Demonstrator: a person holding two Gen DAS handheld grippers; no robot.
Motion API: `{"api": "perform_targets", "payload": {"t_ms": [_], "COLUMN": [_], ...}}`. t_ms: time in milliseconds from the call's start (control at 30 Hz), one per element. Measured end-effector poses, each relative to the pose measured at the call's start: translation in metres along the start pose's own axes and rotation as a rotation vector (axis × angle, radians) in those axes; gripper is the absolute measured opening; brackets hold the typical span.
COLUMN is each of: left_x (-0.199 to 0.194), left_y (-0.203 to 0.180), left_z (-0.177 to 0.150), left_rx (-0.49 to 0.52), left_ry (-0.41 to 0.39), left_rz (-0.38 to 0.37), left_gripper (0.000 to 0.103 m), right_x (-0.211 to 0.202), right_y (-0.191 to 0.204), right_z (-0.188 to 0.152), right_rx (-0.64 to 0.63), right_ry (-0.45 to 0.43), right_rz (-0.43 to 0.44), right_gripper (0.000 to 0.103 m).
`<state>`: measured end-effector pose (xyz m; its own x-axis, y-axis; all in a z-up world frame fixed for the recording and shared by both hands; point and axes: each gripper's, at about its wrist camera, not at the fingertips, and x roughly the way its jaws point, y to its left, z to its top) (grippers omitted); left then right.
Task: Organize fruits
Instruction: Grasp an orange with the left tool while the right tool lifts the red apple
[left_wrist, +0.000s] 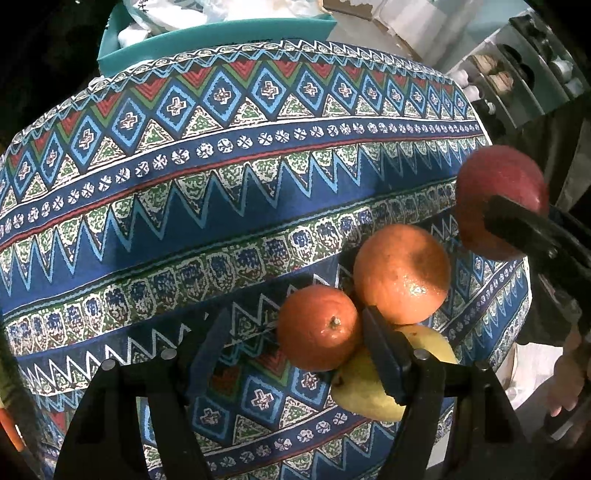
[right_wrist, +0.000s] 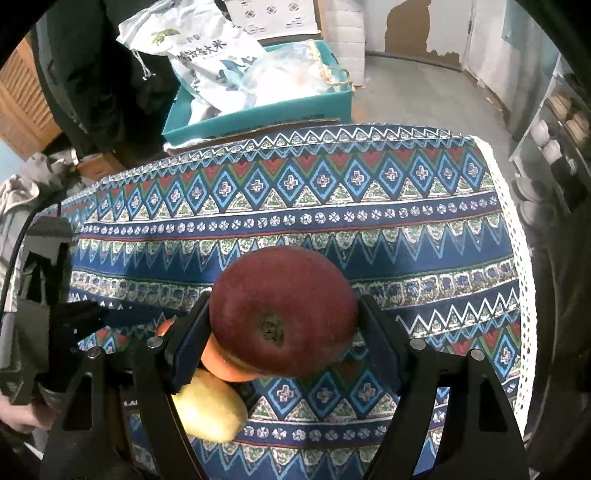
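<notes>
The right gripper (right_wrist: 284, 325) holds a red apple (right_wrist: 282, 312) between its two pads, lifted clear of the patterned cloth (right_wrist: 332, 229) that covers the table. The apple's stem pit faces the right wrist camera. In the left wrist view the same apple (left_wrist: 498, 199) hangs at the right edge of the cloth (left_wrist: 221, 192), with one black finger (left_wrist: 524, 229) of the right gripper laid across it.

The left gripper (left_wrist: 291, 328) stands about half open, pointing steeply down over the near right part of the table. Its right finger (left_wrist: 384, 354) lies in front of a yellow fruit (left_wrist: 362, 387) and reaches between two oranges; whether it touches any of them cannot be told. Nothing is gripped between its pads.

The three fruits on the cloth are bunched together and touching: a small orange (left_wrist: 319, 326) on the left, a big orange (left_wrist: 402, 273) to its right and a little farther, and the yellow fruit nearest. In the right wrist view the yellow fruit (right_wrist: 210, 406) and a sliver of orange (right_wrist: 221, 365) show below the apple.

Beyond the far edge of the table a teal box (right_wrist: 258, 114) holds a white bag (right_wrist: 207, 48) printed with Chinese characters; "大米" can be read, the rest is too blurred.
</notes>
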<state>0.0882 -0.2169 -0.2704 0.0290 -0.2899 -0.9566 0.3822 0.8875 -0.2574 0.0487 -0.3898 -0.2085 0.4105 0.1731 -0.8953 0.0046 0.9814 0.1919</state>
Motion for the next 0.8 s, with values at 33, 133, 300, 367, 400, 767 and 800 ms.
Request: {"api": "perform_targets", "payload": {"t_ms": [33,133,300,367,400,767,800], "left_x": [0.001,0.001,-0.003,-0.006,-0.009,-0.061,-0.064], "left_y": [0.000,-0.003,-0.012,-0.011,-0.009,0.015,0.015], "left_z": [0.000,-0.001,-0.004,-0.005,-0.005,-0.013,-0.013], "left_rx": [0.000,-0.001,0.060,0.060,0.059,0.042,0.038], "left_ry": [0.001,0.001,-0.022,-0.039,-0.050,-0.185,-0.193], "left_rz": [-0.013,-0.073,-0.015,0.000,0.005,0.083,0.090], "left_gripper": [0.068,0.047,0.046,0.046,0.046,0.046,0.046], "right_x": [-0.002,-0.005,-0.008,-0.009,-0.011,-0.024,-0.027], "right_y": [0.001,0.003,0.005,0.006,0.006,0.023,0.025], "right_z": [-0.001,-0.002,-0.003,-0.003,-0.002,0.002,0.003], "right_rx": [-0.003,-0.009,-0.014,-0.015,-0.016,-0.055,-0.059], "right_ry": [-0.003,-0.009,-0.017,-0.019,-0.021,-0.056,-0.061], "right_rz": [-0.002,-0.002,0.002,0.002,0.002,0.017,0.019], "right_gripper": [0.078,0.078,0.078,0.078,0.078,0.078,0.078]}}
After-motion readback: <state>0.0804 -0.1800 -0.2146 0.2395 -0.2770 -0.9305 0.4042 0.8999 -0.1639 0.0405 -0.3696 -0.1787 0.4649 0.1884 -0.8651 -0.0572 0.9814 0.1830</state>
